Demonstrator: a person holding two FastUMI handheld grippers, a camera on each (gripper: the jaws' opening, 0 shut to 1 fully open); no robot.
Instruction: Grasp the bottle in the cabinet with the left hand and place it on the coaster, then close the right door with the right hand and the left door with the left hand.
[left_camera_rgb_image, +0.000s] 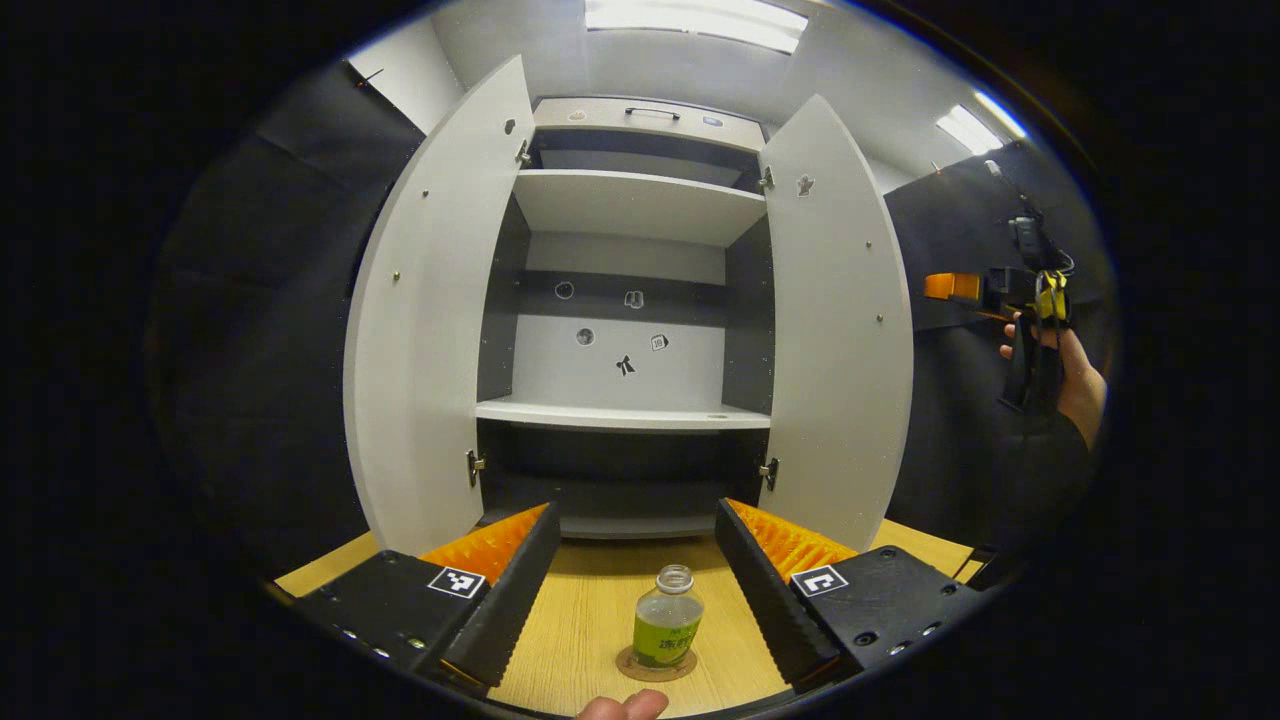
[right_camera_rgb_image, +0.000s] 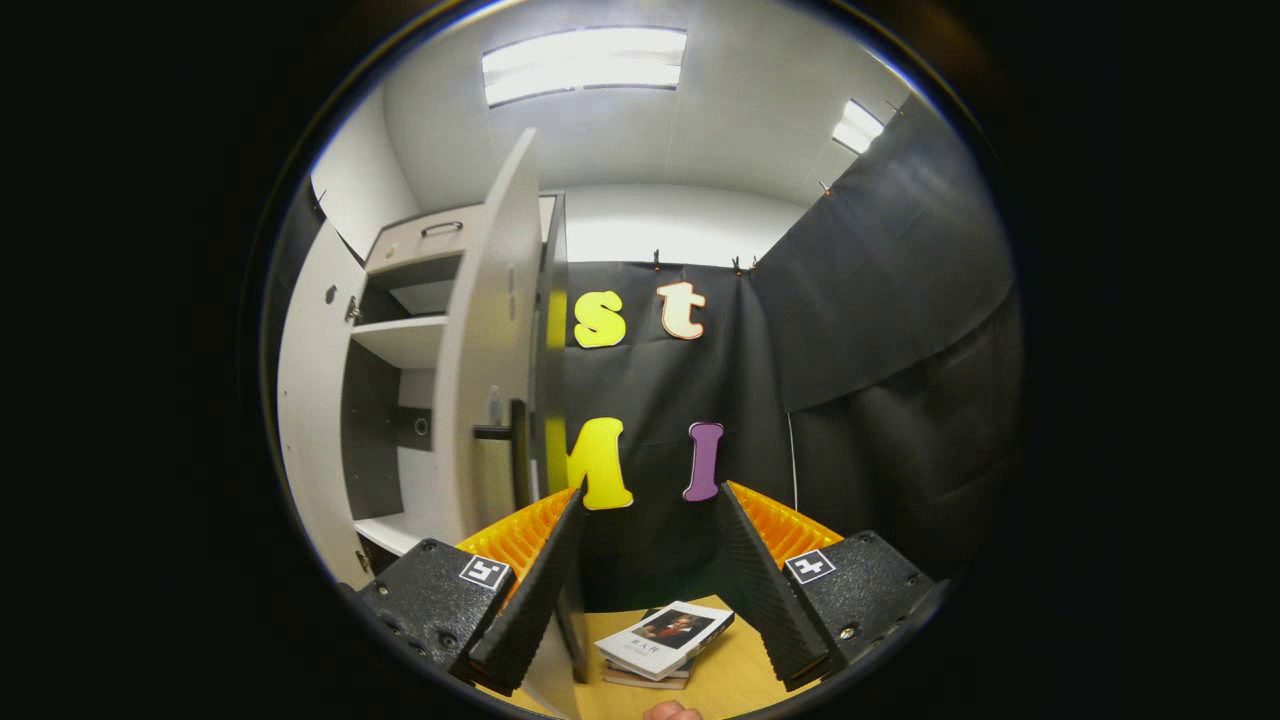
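In the left gripper view, the left gripper (left_camera_rgb_image: 635, 590) hangs over the table (left_camera_rgb_image: 580, 620) with its jaws wide apart and holding nothing; between them, a little ahead and touching neither finger, the bottle (left_camera_rgb_image: 667, 627) stands upright on the round coaster (left_camera_rgb_image: 640, 672). The bottle has no cap and carries a green label. A fingertip (left_camera_rgb_image: 622, 707) shows at the bottom edge of that view. Beyond the bottle the cabinet (left_camera_rgb_image: 630, 300) stands with both doors swung out: the left door (left_camera_rgb_image: 430, 320) and the right door (left_camera_rgb_image: 835, 330) flank bare shelves, with small stickers on the back panel. Farther off on the right, a hand (left_camera_rgb_image: 1075, 375) holds the right gripper (left_camera_rgb_image: 1000, 292) raised well above the table, to the outer side of the right door, against the dark cloth wall.

In the right gripper view, the right gripper's (right_camera_rgb_image: 645, 575) jaws likewise stand apart, empty. Below and between them a small stack of books (right_camera_rgb_image: 665, 640) lies on the table (right_camera_rgb_image: 720, 685). Just left of the jaws rises the right door (right_camera_rgb_image: 490, 400), seen nearly edge-on, with its dark handle (right_camera_rgb_image: 505, 440) on the outer face; past it the cabinet's (right_camera_rgb_image: 400, 340) shelves show, and the left door (right_camera_rgb_image: 310, 400) beyond them
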